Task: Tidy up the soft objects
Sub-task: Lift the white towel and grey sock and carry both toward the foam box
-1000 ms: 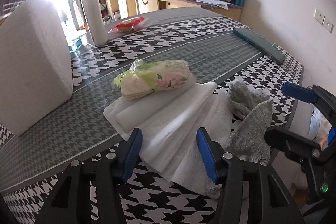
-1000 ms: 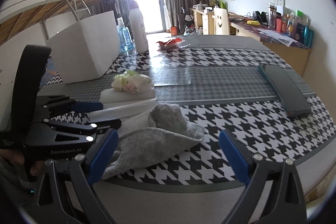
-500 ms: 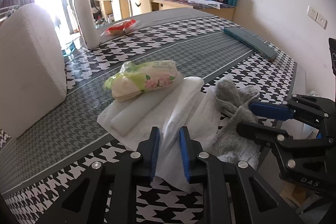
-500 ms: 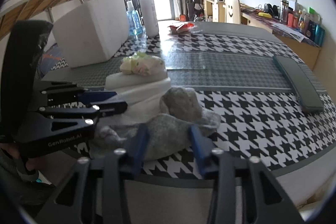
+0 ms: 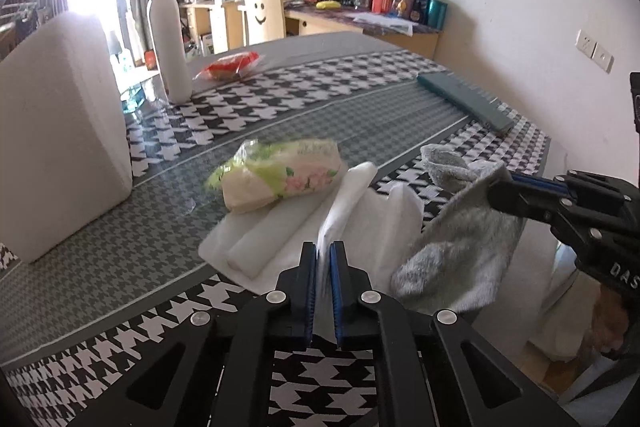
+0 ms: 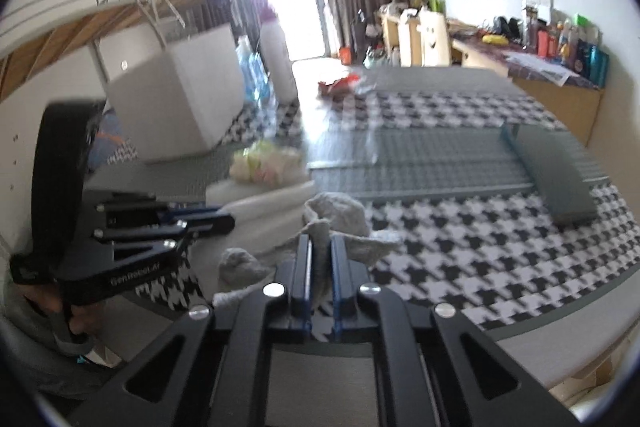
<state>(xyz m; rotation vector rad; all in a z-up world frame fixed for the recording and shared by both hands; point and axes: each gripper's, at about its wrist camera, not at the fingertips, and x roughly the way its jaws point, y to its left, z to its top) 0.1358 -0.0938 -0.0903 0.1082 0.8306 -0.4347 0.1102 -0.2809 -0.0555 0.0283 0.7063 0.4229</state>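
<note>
Houndstooth tabletop (image 5: 280,107) work looks barely begun: left gripper (image 5: 324,255) has just closed on the white cloth (image 5: 360,195) at six o'clock, right gripper (image 6: 320,247) on the grey towel (image 5: 460,239) at four, neither yet folded or placed.

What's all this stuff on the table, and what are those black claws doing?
White cloth: one, white, near edge, pinched.
Grey towel: one, grey, right of the cloth, pinched.
Floral packet: one, green and pink, lying on the cloth.
Foam block: one, white, left.
Pump bottle: one, white with a red pump, far left.
Red packet: one, far side.
Flat case: one, dark teal, right.
Left claw: just closed on the cloth.
Right claw: just closed on the towel.
</note>
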